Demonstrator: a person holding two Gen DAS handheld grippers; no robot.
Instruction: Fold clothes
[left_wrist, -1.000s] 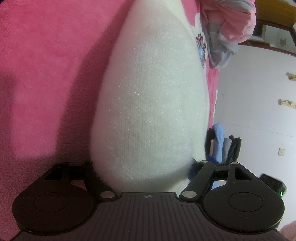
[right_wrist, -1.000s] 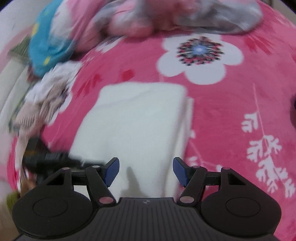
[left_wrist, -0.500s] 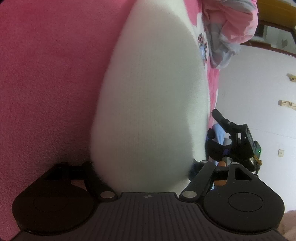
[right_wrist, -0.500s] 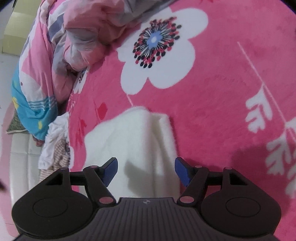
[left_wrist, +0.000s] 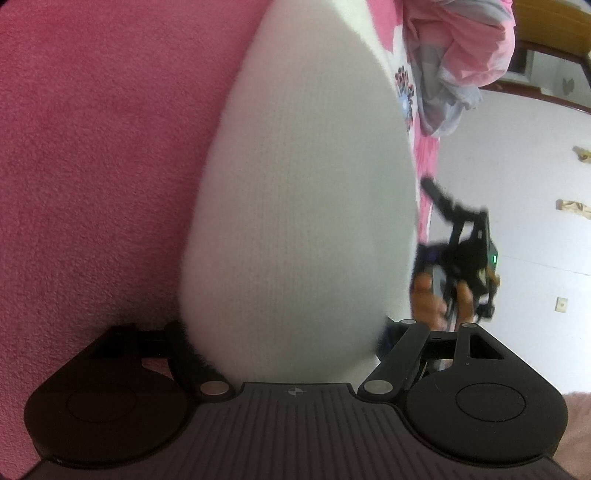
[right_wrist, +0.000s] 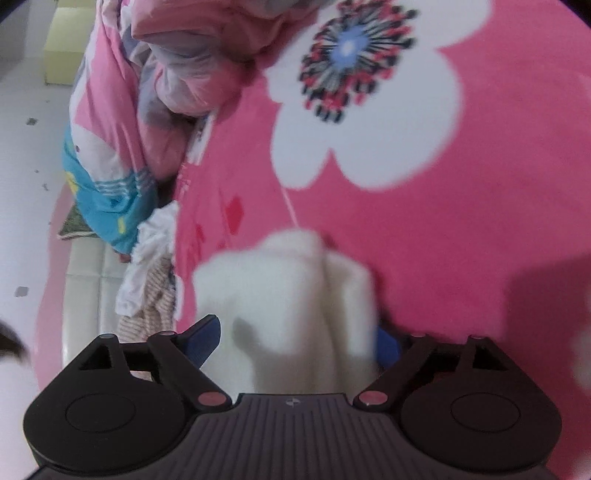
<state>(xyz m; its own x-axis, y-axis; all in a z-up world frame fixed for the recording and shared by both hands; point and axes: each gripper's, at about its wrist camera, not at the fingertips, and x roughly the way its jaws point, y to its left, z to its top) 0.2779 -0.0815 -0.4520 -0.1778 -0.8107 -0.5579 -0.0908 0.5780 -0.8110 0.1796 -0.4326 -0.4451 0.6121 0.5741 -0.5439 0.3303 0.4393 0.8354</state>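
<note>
We can read no words, labels, brands or numbers on anything ahead of either gripper.

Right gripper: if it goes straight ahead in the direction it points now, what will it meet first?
Most likely the folded white garment. It already lies between the open right gripper's jaws, which have just been opening. Beyond it is only pink blanket. Depth is unclear.

My left wrist view sits tight against the white knit (left_wrist: 303, 206), facing along the pink blanket (left_wrist: 92, 166); my right wrist view looks down closely at the same knit (right_wrist: 280, 295) and blanket (right_wrist: 480, 229).
</note>
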